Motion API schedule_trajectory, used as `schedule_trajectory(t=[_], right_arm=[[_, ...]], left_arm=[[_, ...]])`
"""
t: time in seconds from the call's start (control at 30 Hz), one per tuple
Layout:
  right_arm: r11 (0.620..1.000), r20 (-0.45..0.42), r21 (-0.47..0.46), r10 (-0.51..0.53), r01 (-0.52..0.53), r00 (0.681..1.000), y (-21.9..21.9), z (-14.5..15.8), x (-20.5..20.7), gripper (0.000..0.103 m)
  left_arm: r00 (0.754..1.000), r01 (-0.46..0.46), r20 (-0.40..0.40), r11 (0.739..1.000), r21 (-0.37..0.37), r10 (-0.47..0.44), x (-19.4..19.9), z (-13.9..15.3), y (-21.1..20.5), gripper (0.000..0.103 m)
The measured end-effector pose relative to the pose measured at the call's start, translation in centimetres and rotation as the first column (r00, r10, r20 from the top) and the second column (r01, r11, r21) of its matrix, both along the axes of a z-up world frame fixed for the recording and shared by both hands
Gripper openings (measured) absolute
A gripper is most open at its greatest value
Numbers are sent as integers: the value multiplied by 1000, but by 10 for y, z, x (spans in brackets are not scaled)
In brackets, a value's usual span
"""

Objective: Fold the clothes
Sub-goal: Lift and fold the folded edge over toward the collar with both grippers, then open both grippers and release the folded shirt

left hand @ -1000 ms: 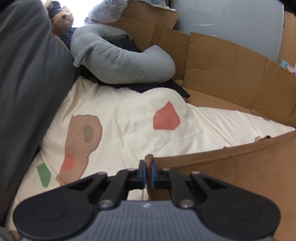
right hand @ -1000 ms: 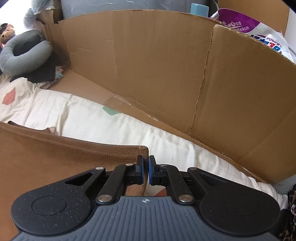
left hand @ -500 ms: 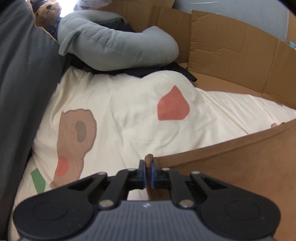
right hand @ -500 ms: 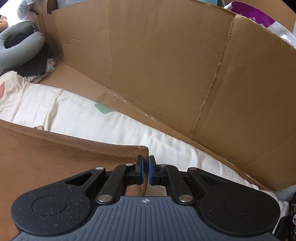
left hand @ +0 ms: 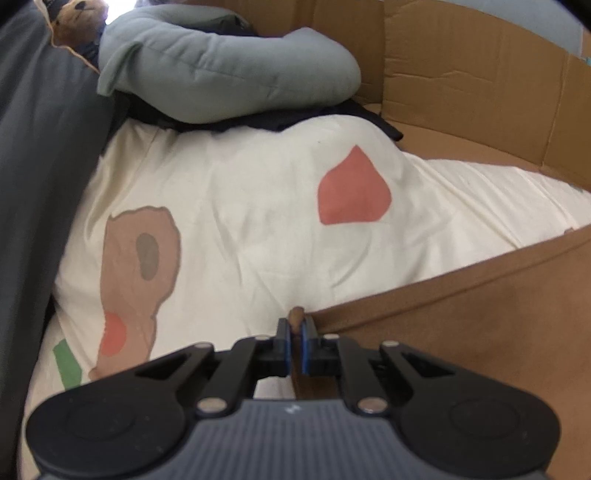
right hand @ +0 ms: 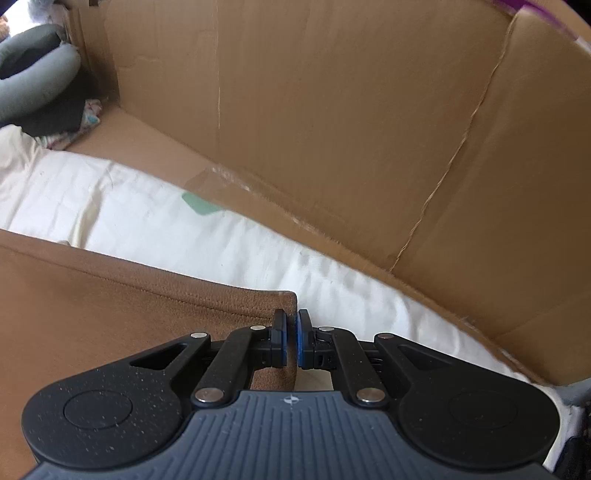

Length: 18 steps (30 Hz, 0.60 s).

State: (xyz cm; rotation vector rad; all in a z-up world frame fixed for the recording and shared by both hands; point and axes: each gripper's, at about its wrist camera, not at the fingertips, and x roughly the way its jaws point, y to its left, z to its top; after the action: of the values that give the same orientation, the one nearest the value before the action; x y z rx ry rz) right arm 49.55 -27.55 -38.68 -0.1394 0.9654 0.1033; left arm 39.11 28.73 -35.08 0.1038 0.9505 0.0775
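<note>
The left tongs pinch one corner of the brown garment: a small nub of cloth pokes up between the blue pads, though the jaws have just been easing apart a little and a thin gap shows on either side of the fabric. The right tongs have the opposite corner of the same hemmed edge; the jaws stand barely parted, with the stitched corner tucked between them and lying against the left pad. Between the two grips the brown garment's top edge runs as a straight, taut line, hanging low over the cream printed bedsheet, near the bed's front edge. By my reading, the fold is at its laying-down step: the edge is carried across and is close to the sheet, but not yet released or smoothed, and any further folds are left to do. Beyond the cloth, cardboard walls line the bed's far and right edges, and a grey curved pillow lies at the far left corner beside a teddy bear.
</note>
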Motion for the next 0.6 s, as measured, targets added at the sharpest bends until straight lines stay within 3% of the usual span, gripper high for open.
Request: schedule_trajectory(t=[0.1, 0.13, 0.2, 0.23, 0.3, 0.47, 0.6], right_arm=[[998, -29, 40, -54, 55, 998, -5, -3, 2, 12], [997, -26, 51, -64, 65, 998, -6, 0, 0, 13], [995, -21, 70, -66, 67, 998, -7, 8, -6, 31], [995, -16, 78, -52, 53, 998, -6, 13, -11, 34], [995, -12, 99, -19, 20, 1000, -4, 21, -20, 36], [990, -20, 139, 35, -32, 999, 2, 37, -43, 36], [984, 23, 166, 62, -65, 998, 7, 46, -62, 36]], left_arm=[[1000, -21, 0, 1000, -12, 21, -3, 4, 2, 26], [1000, -25, 3, 1000, -11, 25, -6, 7, 3, 27], [1000, -29, 4, 999, -16, 29, -14, 14, 1, 34], [1000, -29, -1, 999, -31, 29, -21, 17, 0, 36], [1000, -20, -2, 998, -55, 20, -37, 25, 1, 44], [1000, -26, -17, 995, -92, 24, -76, 41, 4, 50], [1000, -31, -11, 990, -141, 29, -108, 46, 7, 60]])
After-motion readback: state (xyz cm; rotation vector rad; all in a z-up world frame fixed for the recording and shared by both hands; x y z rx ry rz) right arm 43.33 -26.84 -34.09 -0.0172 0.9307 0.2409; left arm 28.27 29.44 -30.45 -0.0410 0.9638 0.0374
